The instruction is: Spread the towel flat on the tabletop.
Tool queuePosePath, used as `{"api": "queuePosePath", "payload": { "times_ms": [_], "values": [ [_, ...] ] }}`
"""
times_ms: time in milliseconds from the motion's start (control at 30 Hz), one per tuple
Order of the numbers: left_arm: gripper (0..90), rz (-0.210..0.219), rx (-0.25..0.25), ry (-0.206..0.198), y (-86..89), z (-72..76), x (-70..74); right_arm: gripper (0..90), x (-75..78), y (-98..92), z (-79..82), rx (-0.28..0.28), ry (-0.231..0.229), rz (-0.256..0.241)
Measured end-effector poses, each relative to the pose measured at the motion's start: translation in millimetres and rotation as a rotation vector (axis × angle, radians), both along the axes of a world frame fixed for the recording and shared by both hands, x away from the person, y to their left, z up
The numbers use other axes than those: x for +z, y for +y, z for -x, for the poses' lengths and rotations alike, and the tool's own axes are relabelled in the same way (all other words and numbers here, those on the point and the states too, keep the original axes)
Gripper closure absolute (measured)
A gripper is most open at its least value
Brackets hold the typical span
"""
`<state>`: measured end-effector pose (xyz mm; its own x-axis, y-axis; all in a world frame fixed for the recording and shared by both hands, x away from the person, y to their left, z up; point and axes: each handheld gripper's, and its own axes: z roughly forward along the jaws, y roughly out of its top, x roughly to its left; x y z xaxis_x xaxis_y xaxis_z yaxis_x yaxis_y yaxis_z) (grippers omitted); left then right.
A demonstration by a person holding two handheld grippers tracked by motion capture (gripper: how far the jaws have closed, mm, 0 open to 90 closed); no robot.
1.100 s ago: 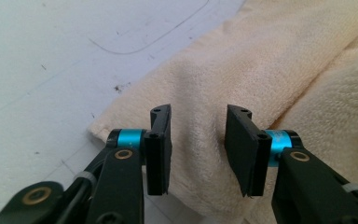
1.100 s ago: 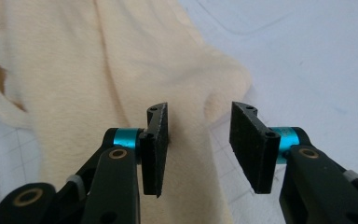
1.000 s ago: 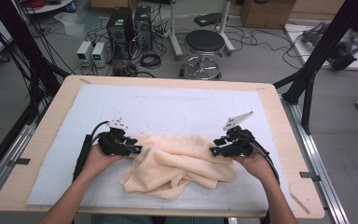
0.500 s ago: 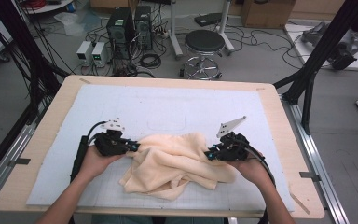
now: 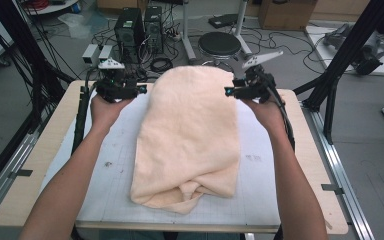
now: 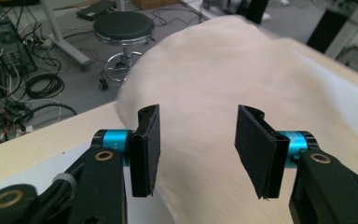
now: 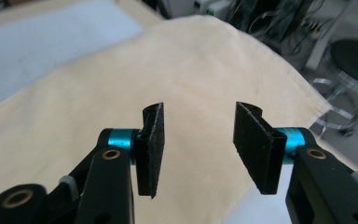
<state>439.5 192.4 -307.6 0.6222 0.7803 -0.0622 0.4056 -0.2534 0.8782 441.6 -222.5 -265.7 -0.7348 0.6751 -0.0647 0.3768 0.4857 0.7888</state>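
A cream towel (image 5: 190,135) lies stretched from the near edge of the white mat (image 5: 105,145) to the far edge, its near end bunched in folds. Its far end bulges up between the two grippers. My left gripper (image 5: 141,90) is at the towel's far left corner, open, with its jaws apart over the cloth (image 6: 214,88) and nothing pinched between them. My right gripper (image 5: 228,92) is at the far right corner, also open above the towel (image 7: 191,70). In both gripper views the pads (image 6: 145,149) (image 7: 256,144) stand wide apart with towel behind them.
The wooden table rim (image 5: 45,150) frames the mat. Beyond the far edge stand a black stool (image 5: 219,44), computer towers (image 5: 130,25) and loose cables on the floor. Black frame posts (image 5: 340,65) rise at both sides.
Both hands swept from the near side to the far edge, pulling the crumpled towel out into a long sheet. The jaws, earlier at the towel's corners, now stand open.
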Motion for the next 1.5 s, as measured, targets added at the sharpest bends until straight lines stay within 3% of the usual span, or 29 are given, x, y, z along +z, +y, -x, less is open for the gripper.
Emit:
{"api": "queuePosePath", "payload": {
  "times_ms": [100,267,500,700,833,933,1033,1100,1133,1167,1200,1267,1333,1433,1500],
  "values": [
    [50.1,-0.019,-0.049,0.035,0.8,17.6,-24.0,51.9,-26.7,1.0,18.4,0.044,0.029,0.029],
    [49.2,-0.021,-0.149,0.040,-0.9,56.1,-51.6,49.8,-56.5,0.9,55.7,0.116,0.041,0.041],
    [45.0,-0.014,-0.254,0.019,7.2,112.5,-68.9,47.4,-82.3,1.6,102.8,0.206,0.042,0.015],
    [40.0,0.026,-0.323,0.048,15.9,155.0,-84.2,45.5,-104.5,4.1,136.6,0.286,0.070,-0.001],
    [38.2,-0.025,-0.372,0.075,13.8,173.6,-96.1,45.2,-121.0,5.4,153.9,0.332,0.093,0.006],
    [37.6,-0.046,-0.413,0.096,6.9,180.5,-102.5,44.5,-132.2,8.2,164.4,0.368,0.137,-0.004],
    [41.3,-0.090,-0.453,0.124,-1.5,181.5,-109.4,44.4,-138.2,12.3,174.1,0.414,0.151,-0.016],
    [50.1,-0.138,-0.447,0.136,-5.8,178.9,-115.6,44.9,-142.3,16.3,177.1,0.426,0.168,-0.002],
    [60.1,-0.146,-0.441,0.141,-6.7,177.7,-117.5,49.5,-144.9,18.7,177.0,0.430,0.170,0.017],
    [67.2,-0.161,-0.435,0.141,-7.4,176.2,-119.0,55.4,-146.4,20.2,176.4,0.429,0.166,0.031],
    [75.6,-0.163,-0.425,0.136,-7.3,174.3,-119.3,67.9,-147.9,21.9,174.6,0.427,0.163,0.061],
    [83.3,-0.153,-0.406,0.127,-5.1,169.1,-115.1,82.1,-148.6,23.0,169.7,0.408,0.147,0.106],
    [84.4,-0.136,-0.353,0.095,-1.6,163.3,-106.9,84.1,-143.5,21.1,161.9,0.382,0.152,0.100],
    [84.7,-0.075,-0.277,0.053,8.0,146.5,-89.3,84.6,-126.3,15.6,151.0,0.338,0.104,0.091],
    [84.6,-0.060,-0.232,0.044,12.3,130.7,-79.0,84.9,-114.4,11.9,141.6,0.308,0.071,0.114]
  ]
}}
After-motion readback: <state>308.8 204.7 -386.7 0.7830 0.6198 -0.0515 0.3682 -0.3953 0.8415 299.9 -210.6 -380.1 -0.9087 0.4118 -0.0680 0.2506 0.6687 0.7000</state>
